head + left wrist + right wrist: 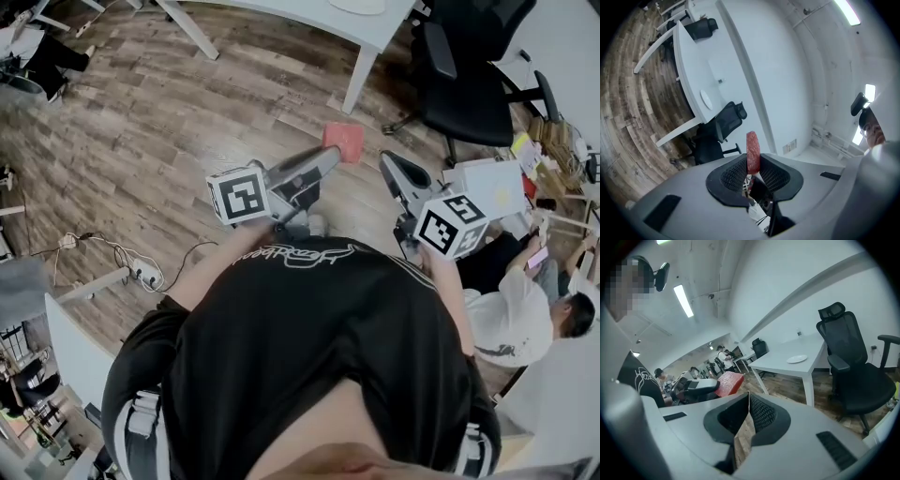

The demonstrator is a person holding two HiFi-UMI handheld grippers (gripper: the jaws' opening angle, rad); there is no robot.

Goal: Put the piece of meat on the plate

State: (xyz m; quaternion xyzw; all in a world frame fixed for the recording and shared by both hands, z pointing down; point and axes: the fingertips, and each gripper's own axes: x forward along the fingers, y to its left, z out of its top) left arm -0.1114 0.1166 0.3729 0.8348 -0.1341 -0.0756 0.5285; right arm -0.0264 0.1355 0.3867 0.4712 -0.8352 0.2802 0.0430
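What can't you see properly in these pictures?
- plate: head view, cut off by the top edge.
- piece of meat: left gripper view, lower end hidden between the left gripper pads.
- floor right below the person: head view, covered by the black shirt.
- people far away: right gripper view, too small.

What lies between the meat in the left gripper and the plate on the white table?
In the right gripper view, only wood floor and the white table separate the piece of meat, held in the left gripper, from the plate.
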